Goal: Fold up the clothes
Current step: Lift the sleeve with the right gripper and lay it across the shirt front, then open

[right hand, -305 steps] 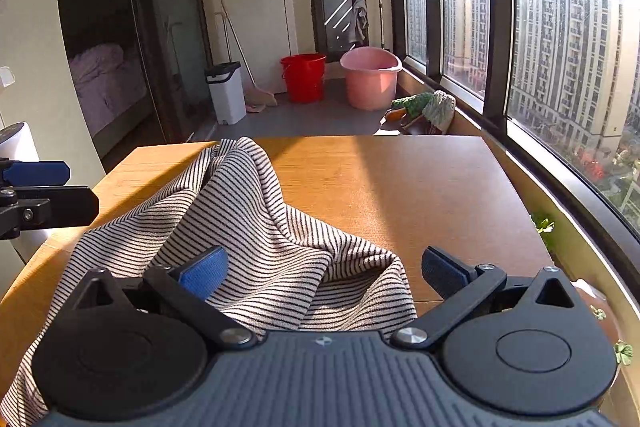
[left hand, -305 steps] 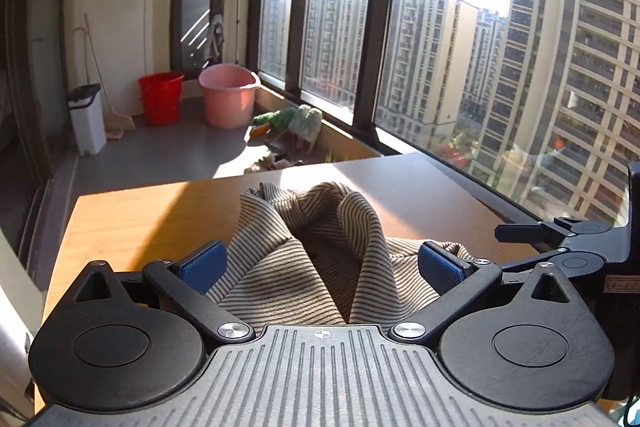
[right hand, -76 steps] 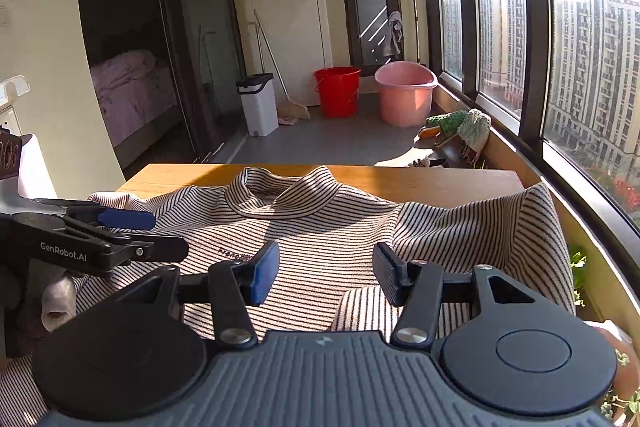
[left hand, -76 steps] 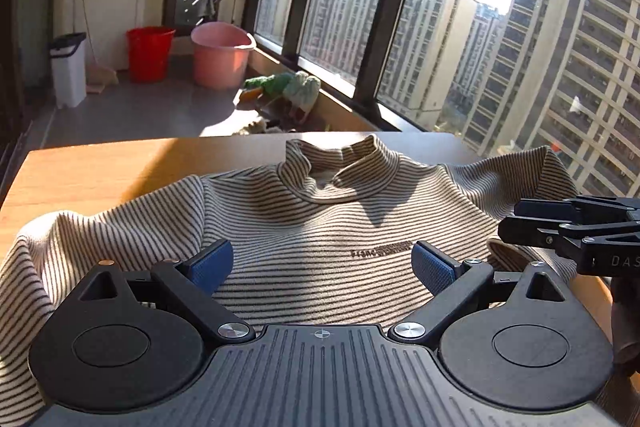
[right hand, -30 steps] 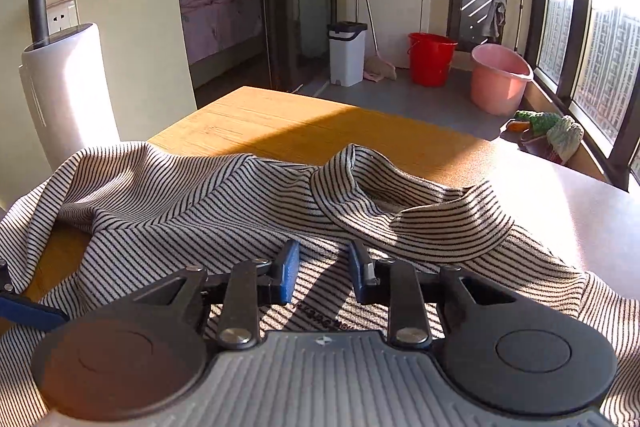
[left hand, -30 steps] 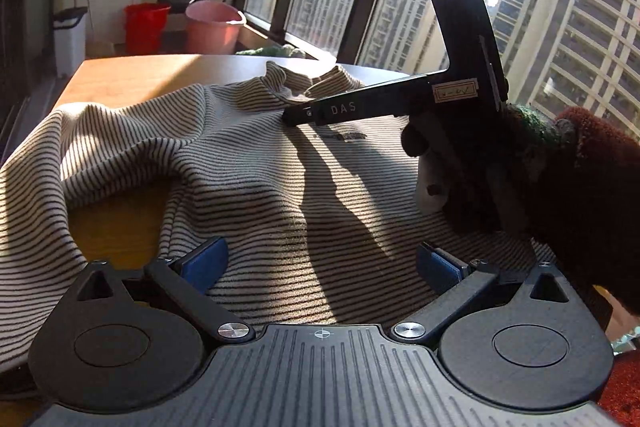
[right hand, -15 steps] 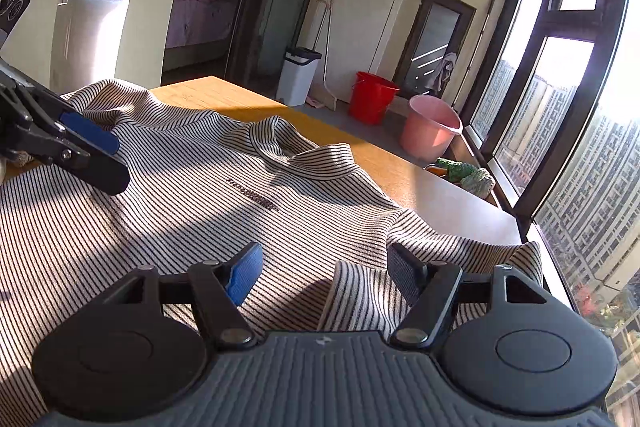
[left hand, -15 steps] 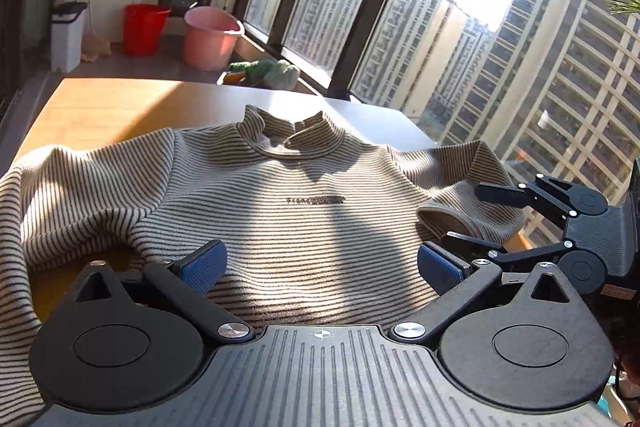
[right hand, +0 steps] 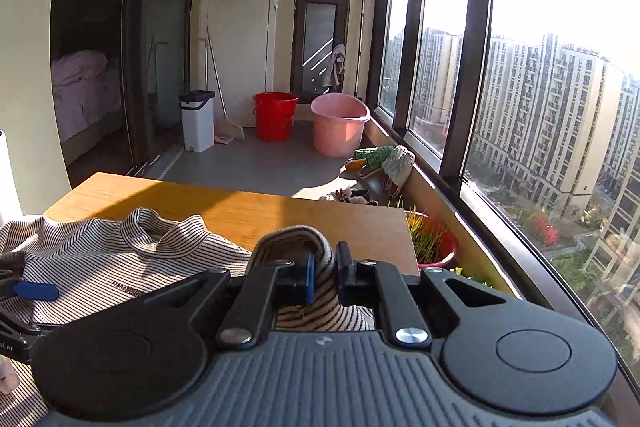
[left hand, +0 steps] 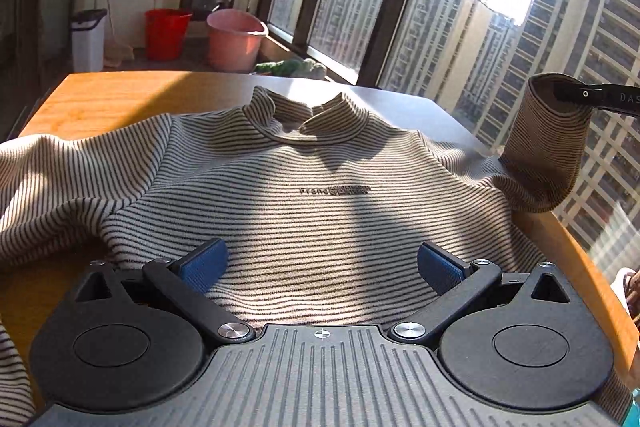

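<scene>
Nearest, the left gripper hangs wide open over the hem of the striped sweater spread chest-up across the wooden table, while at the table's window-side edge the right gripper, open half a second ago, has just closed on the sleeve cuff and raised it, likely starting the first fold inward.

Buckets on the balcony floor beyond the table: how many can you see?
2. A red bucket by the far wall, and a pink bucket right beside it toward the window. Others may be hidden.
</scene>
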